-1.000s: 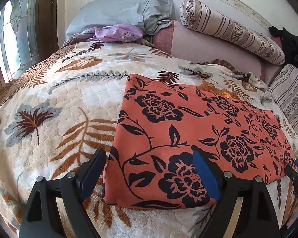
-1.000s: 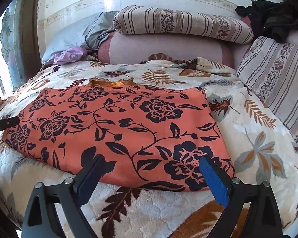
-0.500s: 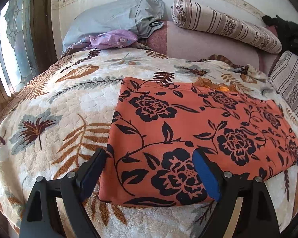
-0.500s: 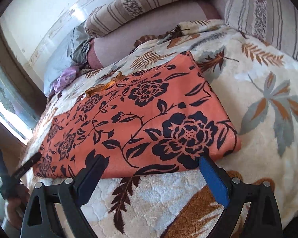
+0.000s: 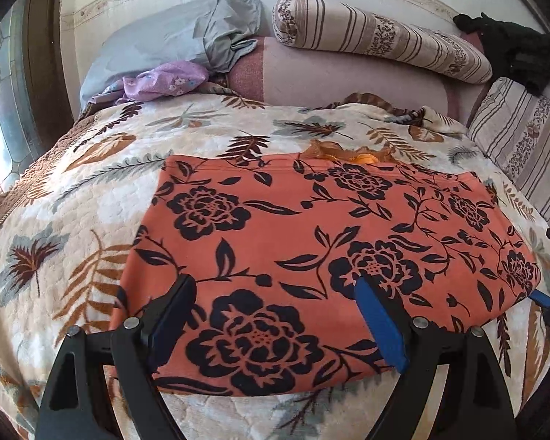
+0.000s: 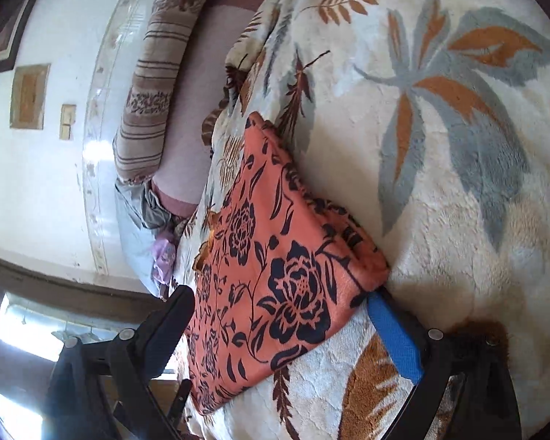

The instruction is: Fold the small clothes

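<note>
Your orange floral garment (image 5: 311, 242) lies folded flat on the leaf-print blanket (image 5: 73, 220), near the bed's front edge. Left gripper (image 5: 275, 304) is spread wide over its near-left part — holding nothing. Right gripper (image 6: 280, 315) is rolled sideways, also wide, straddling the garment's right corner — blue pad (image 6: 392, 333) just beside the cloth edge, not clamped. Striped bolster (image 5: 377, 33) sits at the back.

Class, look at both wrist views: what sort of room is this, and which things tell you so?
Most likely a bedroom at home. A leaf-patterned blanket covers a bed, striped pillows are stacked against the wall, and an orange floral garment lies flat on the blanket.
</note>
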A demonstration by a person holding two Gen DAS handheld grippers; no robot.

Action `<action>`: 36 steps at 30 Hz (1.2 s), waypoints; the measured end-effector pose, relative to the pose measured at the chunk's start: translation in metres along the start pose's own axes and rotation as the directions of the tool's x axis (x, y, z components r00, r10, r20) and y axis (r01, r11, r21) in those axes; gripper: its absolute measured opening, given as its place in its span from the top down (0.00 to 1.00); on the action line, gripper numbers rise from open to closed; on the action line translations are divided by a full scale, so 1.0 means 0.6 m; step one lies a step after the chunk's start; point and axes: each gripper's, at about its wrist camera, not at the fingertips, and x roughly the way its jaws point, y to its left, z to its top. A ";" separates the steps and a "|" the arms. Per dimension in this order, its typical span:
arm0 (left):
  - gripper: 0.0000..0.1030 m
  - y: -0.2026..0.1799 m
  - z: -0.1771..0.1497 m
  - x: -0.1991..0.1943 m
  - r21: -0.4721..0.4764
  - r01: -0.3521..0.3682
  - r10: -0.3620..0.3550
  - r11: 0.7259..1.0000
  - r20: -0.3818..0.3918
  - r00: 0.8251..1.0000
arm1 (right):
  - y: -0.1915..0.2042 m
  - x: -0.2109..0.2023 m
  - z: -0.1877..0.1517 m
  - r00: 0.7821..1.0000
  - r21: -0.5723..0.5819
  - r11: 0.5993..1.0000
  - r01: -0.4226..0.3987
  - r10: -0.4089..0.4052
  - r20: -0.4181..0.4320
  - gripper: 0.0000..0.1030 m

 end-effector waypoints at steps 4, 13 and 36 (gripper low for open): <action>0.14 -0.014 0.001 0.009 0.004 0.018 -0.018 1.000 -0.001 1.000 | 0.027 0.018 0.013 0.996 -0.059 0.995 0.081 -0.082 -0.018 0.17; 0.13 -0.047 -0.011 0.053 0.113 -0.012 0.018 0.993 -0.051 0.999 | 0.051 0.064 -0.005 0.981 -0.139 0.972 0.188 -0.191 -0.011 0.31; 0.12 0.195 0.043 0.002 -0.636 0.480 -0.483 0.605 0.187 0.856 | 0.406 0.176 -0.309 0.948 -0.904 0.334 0.268 -0.259 0.185 0.86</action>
